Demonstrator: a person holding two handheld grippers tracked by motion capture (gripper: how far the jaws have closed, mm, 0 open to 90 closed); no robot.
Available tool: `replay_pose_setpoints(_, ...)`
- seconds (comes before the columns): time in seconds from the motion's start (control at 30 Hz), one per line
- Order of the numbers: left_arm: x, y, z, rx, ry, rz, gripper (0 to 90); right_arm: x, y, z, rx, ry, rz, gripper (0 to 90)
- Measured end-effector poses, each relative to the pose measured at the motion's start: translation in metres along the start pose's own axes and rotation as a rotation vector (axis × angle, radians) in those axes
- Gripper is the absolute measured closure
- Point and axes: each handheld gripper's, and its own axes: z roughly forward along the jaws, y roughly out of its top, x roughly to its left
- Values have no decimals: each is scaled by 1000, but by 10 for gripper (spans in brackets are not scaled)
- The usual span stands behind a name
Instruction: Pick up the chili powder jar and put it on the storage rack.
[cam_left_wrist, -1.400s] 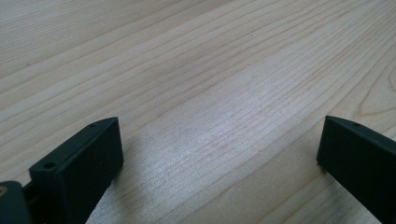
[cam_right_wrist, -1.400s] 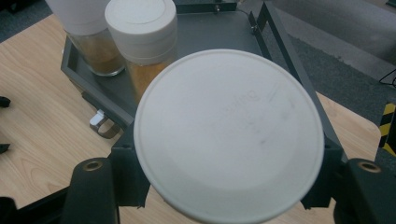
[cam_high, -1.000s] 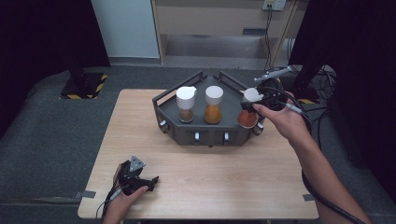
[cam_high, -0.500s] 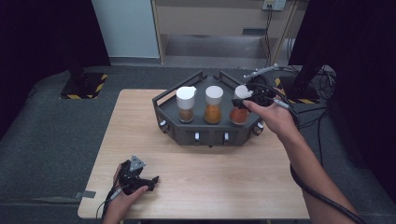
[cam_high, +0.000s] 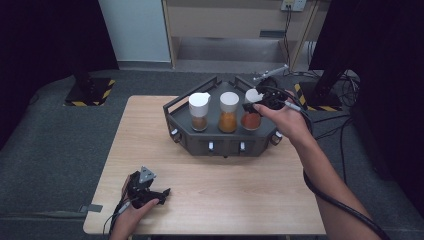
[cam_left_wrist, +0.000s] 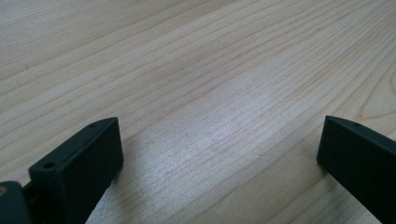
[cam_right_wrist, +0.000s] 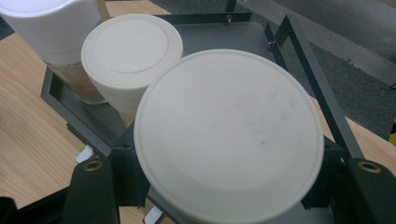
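Observation:
A black metal rack (cam_high: 225, 143) stands at the table's far middle and holds three white-lidded jars. The left jar (cam_high: 199, 113) has brown contents and the middle jar (cam_high: 229, 114) has orange. The right jar (cam_high: 251, 120), with red-orange contents, sits at the rack's right end. My right gripper (cam_high: 254, 100) is shut on its white lid (cam_right_wrist: 229, 140), one jaw on each side. The middle jar's lid (cam_right_wrist: 130, 51) is just beyond it. My left gripper (cam_high: 162, 194) rests near the table's front left, open, with bare wood between its fingers (cam_left_wrist: 84, 158).
The wooden table (cam_high: 215, 200) is bare from the rack to its front edge. The rack has raised rails (cam_right_wrist: 299, 51) along its sides and a handle at its left end. Dark floor and cables surround the table.
My right gripper has carried the red-orange jar leftward from beside the rack's right end to the rack's right place. The left gripper has stayed still.

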Motion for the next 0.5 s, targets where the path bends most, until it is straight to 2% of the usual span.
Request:
replay_pose_setpoints(0.23,0,0,0,3,0,2,0,1,3,3,4,-9,-6,340)
replay_pose_setpoints(0.5,1,1,0,3,-2,3,0,-4,-3,9,10,-22,17,340)
